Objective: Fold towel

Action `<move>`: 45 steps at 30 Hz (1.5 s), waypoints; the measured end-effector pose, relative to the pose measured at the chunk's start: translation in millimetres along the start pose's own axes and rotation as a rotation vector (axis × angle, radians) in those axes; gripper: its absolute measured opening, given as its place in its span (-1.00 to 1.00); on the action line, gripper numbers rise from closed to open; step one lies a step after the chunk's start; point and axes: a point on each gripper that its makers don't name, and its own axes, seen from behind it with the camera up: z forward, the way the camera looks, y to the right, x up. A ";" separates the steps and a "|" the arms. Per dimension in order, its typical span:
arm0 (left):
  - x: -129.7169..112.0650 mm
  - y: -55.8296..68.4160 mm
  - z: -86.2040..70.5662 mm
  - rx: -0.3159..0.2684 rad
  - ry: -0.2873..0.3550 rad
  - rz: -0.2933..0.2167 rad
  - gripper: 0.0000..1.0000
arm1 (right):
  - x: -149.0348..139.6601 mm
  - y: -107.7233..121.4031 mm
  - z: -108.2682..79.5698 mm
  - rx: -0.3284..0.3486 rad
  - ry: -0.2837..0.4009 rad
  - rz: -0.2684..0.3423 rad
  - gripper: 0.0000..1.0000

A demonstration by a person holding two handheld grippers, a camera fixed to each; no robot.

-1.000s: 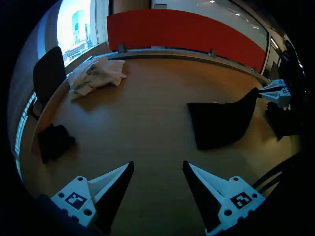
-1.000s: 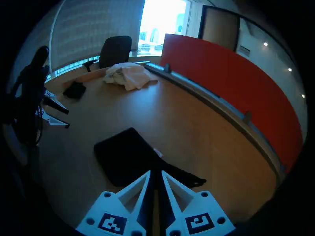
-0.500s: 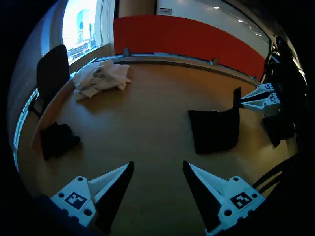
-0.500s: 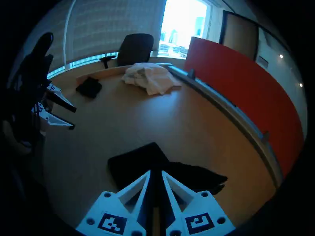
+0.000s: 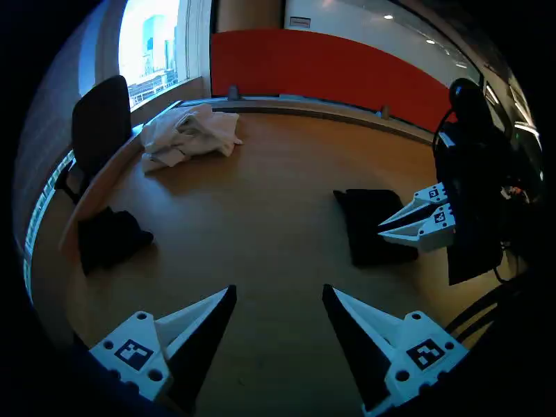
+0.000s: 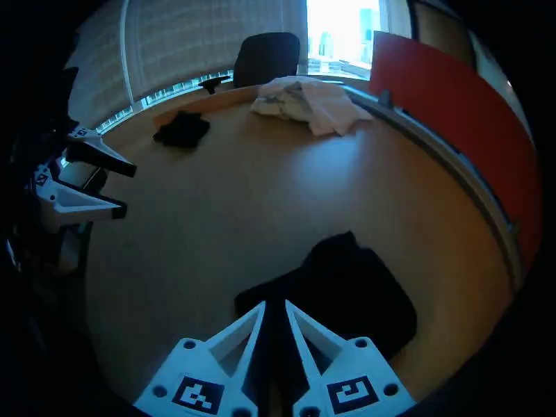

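Black towel (image 6: 354, 292): lies doubled on the wooden table (image 5: 264, 201), at its right side. Right gripper (image 6: 274, 323): my jaws are drawn almost together, pinching the towel's near edge, as far as I can judge. Left gripper (image 5: 278, 326): my jaws are spread wide, holding nothing, well apart from the towel. White cloth heap (image 5: 187, 132): far left, not involved. Handling note: I should lay the pinched edge flush on the layer beneath, square the corners, and release only once it lies flat.

Black towel (image 6: 351, 292), tan wooden table (image 6: 236, 201), white cloth heap (image 6: 309, 104), red partition (image 6: 462, 104).
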 end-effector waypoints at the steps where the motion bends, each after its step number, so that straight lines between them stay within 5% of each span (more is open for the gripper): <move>1: -0.7 -0.2 0.1 0.000 -0.001 0.000 0.84 | -1.1 -0.2 0.6 -0.002 -0.002 0.002 -0.91; 10: -2.9 -2.2 1.7 -0.001 -0.006 0.006 0.83 | -1.3 3.0 -1.4 -0.019 0.006 0.022 -0.59; 17: -2.2 -3.7 2.5 0.003 -0.007 0.009 0.83 | 1.7 9.6 -9.1 -0.041 0.026 0.033 0.34; 28: -0.4 -2.6 3.2 0.005 -0.007 0.011 0.83 | -3.8 16.2 -15.7 -0.062 0.030 0.060 0.37; 45: 2.5 -2.9 4.5 0.011 -0.008 0.021 0.84 | -52.2 23.9 -37.4 -0.106 -0.002 0.133 0.37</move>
